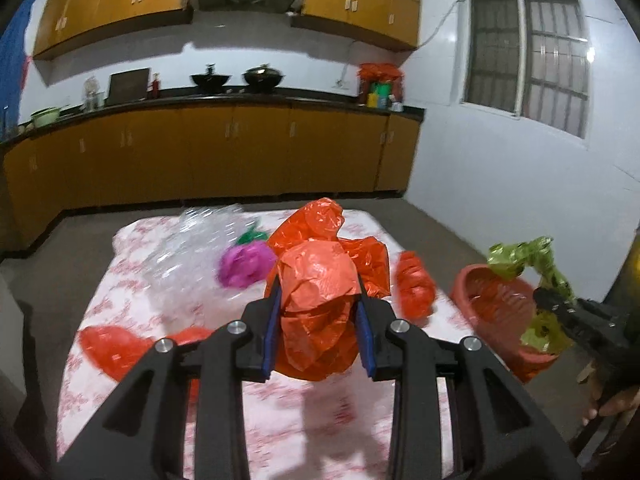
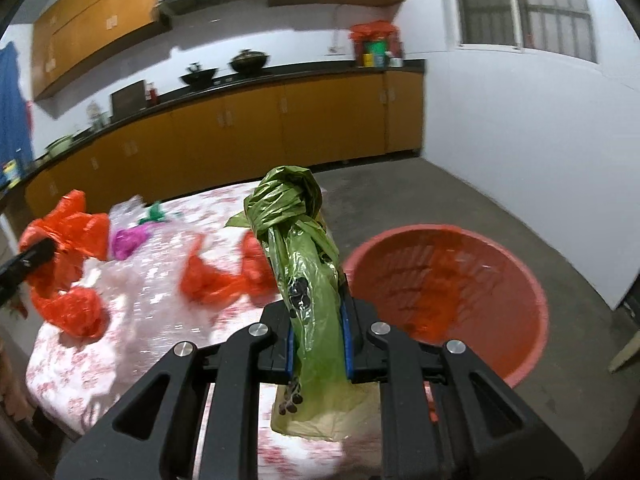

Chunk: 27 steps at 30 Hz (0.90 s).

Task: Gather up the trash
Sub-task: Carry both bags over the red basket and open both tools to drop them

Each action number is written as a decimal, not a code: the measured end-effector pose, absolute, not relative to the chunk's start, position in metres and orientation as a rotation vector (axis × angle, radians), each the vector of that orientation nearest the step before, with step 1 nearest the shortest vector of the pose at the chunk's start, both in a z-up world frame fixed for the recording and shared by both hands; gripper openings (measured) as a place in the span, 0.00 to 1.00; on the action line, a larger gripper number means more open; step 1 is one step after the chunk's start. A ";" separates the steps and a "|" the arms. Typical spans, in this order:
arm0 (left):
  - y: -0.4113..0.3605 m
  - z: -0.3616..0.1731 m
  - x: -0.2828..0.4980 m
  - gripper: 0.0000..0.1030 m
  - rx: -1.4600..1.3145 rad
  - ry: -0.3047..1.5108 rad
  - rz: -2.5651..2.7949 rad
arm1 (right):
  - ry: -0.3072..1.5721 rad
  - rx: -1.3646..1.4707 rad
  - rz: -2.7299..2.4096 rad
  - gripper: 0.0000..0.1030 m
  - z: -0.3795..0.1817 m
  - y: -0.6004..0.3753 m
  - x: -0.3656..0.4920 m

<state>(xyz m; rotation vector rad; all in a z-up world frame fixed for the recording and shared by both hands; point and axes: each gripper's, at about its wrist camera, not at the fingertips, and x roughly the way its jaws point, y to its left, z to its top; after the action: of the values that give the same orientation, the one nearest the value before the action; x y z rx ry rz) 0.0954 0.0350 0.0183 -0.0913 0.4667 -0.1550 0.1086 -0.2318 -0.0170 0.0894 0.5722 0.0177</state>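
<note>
Both hand-held grippers are loaded: the left hand-held gripper [image 1: 320, 304] clamps a crumpled orange plastic bag [image 1: 320, 300] above the desk [image 1: 120, 300], while the right hand-held gripper [image 2: 318, 320] pinches a knotted green plastic bag [image 2: 298, 232] just beside the red basin [image 2: 520, 280] on the floor. More orange scraps [image 2: 212, 280], a purple wad [image 1: 244, 266] and clear wrap [image 1: 188, 248] lie on the flowered cloth.

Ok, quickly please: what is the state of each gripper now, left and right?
Left gripper: closed on a crumpled orange plastic bag.
Right gripper: closed on a knotted green plastic bag.
</note>
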 end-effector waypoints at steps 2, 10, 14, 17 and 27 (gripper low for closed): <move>0.021 0.023 0.099 0.31 -0.090 0.462 -0.195 | 0.575 0.115 -0.034 0.17 -0.019 -0.248 0.107; -0.054 0.026 0.126 0.31 -0.069 0.495 -0.373 | 0.591 0.184 -0.208 0.17 -0.028 -0.295 0.107; -0.096 0.014 0.145 0.31 -0.047 0.532 -0.450 | 0.599 0.216 -0.249 0.17 -0.036 -0.311 0.107; -0.120 0.003 0.158 0.31 -0.041 0.562 -0.498 | 0.601 0.242 -0.271 0.17 -0.039 -0.323 0.112; -0.180 -0.035 0.203 0.31 -0.009 0.638 -0.601 | 0.596 0.328 -0.330 0.17 -0.050 -0.362 0.127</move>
<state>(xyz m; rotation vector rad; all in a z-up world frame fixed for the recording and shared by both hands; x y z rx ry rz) 0.2034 -0.1797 -0.0352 -0.0091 0.6380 -0.6006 0.1274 -0.3619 -0.0499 0.3283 0.5956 -0.3300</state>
